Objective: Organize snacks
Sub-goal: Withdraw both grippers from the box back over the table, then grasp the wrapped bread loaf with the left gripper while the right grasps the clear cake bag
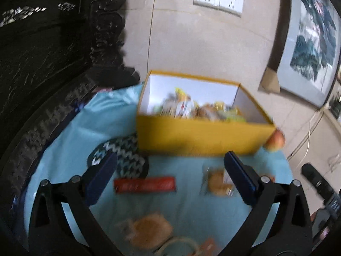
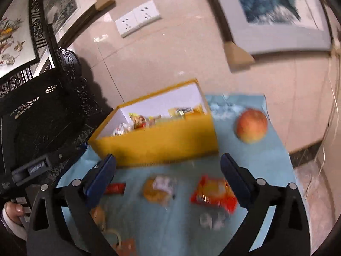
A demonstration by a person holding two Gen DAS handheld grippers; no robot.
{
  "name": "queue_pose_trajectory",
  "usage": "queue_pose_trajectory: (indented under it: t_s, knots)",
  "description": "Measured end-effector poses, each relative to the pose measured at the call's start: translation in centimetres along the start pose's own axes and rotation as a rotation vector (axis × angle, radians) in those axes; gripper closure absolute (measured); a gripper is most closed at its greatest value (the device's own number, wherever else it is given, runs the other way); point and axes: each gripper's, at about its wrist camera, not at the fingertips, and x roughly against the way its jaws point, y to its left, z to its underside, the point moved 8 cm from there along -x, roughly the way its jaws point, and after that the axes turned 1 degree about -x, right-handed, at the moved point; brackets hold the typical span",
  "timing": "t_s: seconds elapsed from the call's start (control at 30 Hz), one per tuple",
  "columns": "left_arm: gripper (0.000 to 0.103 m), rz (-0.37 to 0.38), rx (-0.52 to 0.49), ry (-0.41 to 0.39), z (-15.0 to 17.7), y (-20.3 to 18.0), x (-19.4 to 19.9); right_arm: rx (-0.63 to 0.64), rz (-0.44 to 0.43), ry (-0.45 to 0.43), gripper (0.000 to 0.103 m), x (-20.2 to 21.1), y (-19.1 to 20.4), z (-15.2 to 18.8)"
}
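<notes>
Blue tablecloth (image 2: 266,170): red packet (image 2: 214,192) lower centre, just inside right gripper's (image 2: 168,166) spread, empty jaws; left gripper (image 1: 170,166) likewise released.

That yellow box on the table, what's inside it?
The yellow box is open and holds a jumble of wrapped snack packets, yellow, green and white. The picture is blurred, and the near wall hides whatever lies lower down.

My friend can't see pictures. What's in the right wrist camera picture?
The right tool hangs open and empty over a blue cloth with snack packets: a red packet, a clear-wrapped pastry and a small red bar. Behind them is a yellow box with snacks inside, and an apple to its right.
</notes>
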Motion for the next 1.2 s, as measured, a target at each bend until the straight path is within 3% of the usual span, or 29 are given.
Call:
queue_pose_trajectory:
  t_s: [0.1, 0.3, 0.63, 0.77, 0.87, 0.9, 1.03, 1.2]
  knots:
    - [0.002, -0.016, -0.029, 0.035, 3.2, 0.9, 0.0, -0.135, -0.096, 0.073, 0.002, 0.0, -1.5, 3.2]
    - [0.002, -0.080, -0.125, 0.083, 9.3, 2.6, -0.8, -0.228, -0.093, 0.149, 0.002, -1.4, -3.3, 5.6]
    - [0.002, -0.048, -0.136, 0.175, 11.7, 1.6, -4.4, -0.221, -0.051, 0.170, 0.002, -2.2, -3.9, 6.6]
    - [0.006, -0.059, -0.116, 0.181, 12.3, 1.9, -5.1, -0.192, -0.001, 0.152, 0.002, -2.2, -4.3, 6.5]
    - [0.028, -0.052, -0.106, 0.155, 12.1, 2.0, -4.4, -0.181, 0.016, 0.148, 0.002, -2.4, -4.6, 6.6]
    - [0.031, -0.033, -0.104, 0.147, 12.0, 1.8, -4.0, -0.167, 0.024, 0.150, 0.002, -2.5, -4.5, 6.7]
    - [0.032, 0.032, -0.099, 0.132, 11.8, 1.0, -3.4, -0.002, 0.046, 0.176, 0.002, -3.4, -1.6, 7.6]
    - [0.032, 0.033, -0.095, 0.118, 11.4, 0.8, -3.0, 0.161, 0.117, 0.252, 0.002, -6.5, 1.9, 8.1]
